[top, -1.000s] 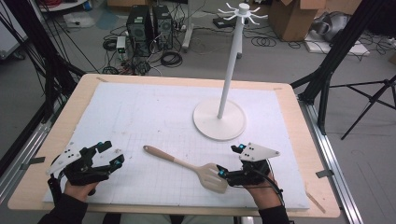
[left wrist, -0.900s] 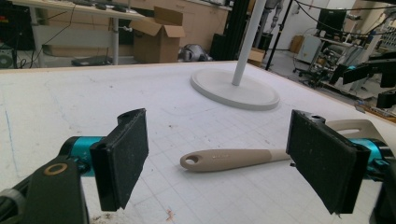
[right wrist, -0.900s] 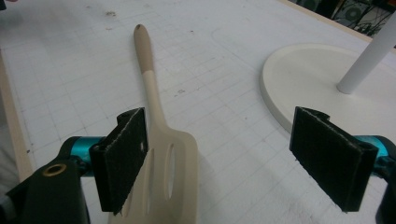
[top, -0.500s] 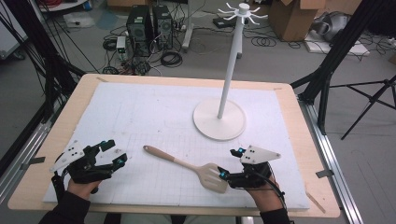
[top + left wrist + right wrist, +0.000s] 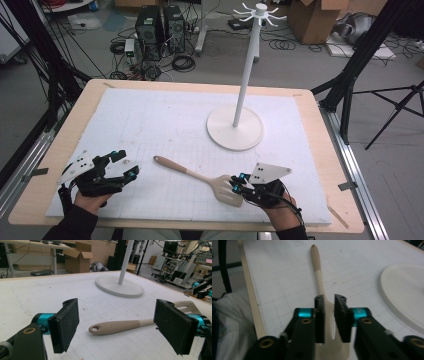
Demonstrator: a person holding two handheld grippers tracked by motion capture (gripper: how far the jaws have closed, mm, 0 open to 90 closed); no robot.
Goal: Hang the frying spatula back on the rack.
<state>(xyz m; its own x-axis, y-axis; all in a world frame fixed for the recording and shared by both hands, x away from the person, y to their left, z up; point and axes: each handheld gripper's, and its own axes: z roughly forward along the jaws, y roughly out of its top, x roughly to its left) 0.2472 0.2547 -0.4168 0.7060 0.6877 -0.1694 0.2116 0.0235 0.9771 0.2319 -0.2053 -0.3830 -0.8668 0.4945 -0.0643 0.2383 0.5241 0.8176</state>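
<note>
Beige spatula (image 5: 329,315) blade half-hidden within right claw (image 5: 329,317).

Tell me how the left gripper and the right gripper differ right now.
The left gripper stands wide open with nothing between its jaws; the right gripper has just closed on the slotted spatula, gripping its head. The left sits apart from the spatula's handle. Both are hand-held, low over the white mat.

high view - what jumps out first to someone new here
A tall white stand with hooks on top rises from a round base at the mat's far right. Near the front edge lies a beige slotted spatula; the right gripper has just closed on its head, while the left gripper sits open at front left.
</note>
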